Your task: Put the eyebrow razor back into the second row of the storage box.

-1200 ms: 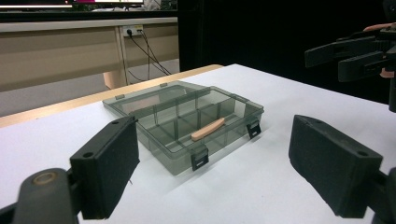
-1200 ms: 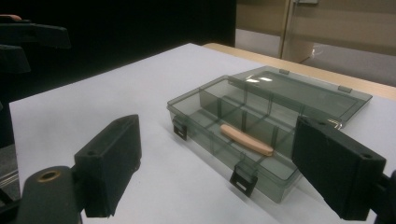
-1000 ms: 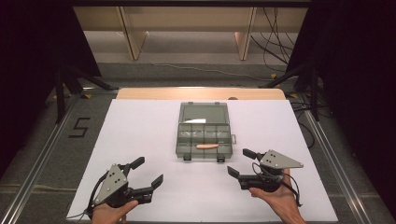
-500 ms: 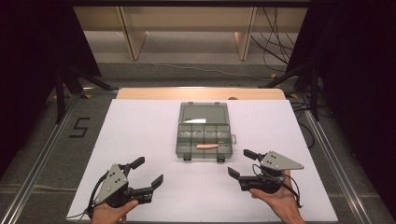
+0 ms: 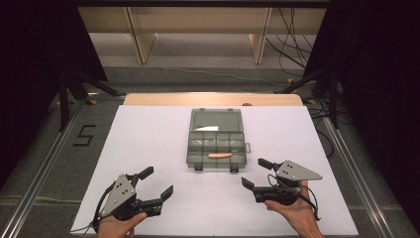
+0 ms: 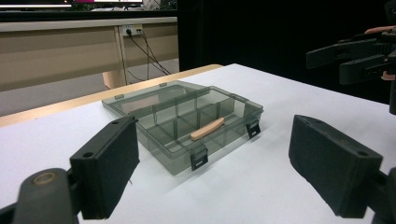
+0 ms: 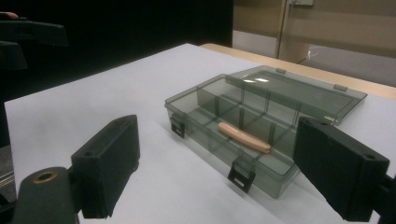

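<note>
A clear grey compartment box lies open in the middle of the white table, its lid folded flat at the far side. A tan stick rests across the dividers of its front row, also seen as the tan stick and the tan stick. My left gripper hovers near the front left edge, open and empty, angled toward the box. My right gripper is held at the front right, open and empty, close to the box at its front right corner.
The white table sheet runs to a wooden strip at the back. Two black latches stick out from the box front. Wooden shelving and cables stand behind the table. A floor mark "5" lies at left.
The right gripper has drifted very slightly; otherwise nothing has visibly moved.
</note>
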`<state>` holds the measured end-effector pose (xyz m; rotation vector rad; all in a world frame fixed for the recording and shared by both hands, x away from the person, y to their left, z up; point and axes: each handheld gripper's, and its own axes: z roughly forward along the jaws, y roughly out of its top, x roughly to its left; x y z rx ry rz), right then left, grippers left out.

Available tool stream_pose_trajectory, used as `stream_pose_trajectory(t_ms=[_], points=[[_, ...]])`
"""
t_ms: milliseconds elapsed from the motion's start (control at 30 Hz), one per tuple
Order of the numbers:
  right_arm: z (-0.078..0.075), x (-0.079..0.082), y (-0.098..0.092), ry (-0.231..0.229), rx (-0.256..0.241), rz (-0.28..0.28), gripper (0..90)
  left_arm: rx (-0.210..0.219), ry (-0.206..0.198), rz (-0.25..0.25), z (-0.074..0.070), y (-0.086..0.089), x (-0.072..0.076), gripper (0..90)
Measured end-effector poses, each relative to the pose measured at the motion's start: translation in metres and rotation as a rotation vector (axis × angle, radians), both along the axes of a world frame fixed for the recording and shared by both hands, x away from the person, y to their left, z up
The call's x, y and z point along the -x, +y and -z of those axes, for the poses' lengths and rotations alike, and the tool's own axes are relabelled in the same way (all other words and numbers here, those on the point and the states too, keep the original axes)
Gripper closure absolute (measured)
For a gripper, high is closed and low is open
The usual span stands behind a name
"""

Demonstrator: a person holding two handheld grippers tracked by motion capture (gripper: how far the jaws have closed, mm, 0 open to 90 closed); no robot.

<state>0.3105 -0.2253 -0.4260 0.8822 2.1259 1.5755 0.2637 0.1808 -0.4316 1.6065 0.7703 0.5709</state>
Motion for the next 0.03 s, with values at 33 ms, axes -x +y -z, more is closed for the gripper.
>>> stream_pose_trajectory(t_ms=[33], points=[[0.0001,0.0000,0.0001,0.004,-0.003,0.001,15.9,0.000,0.000,0.000,0.0000,-0.0001,0.0000,15.9]])
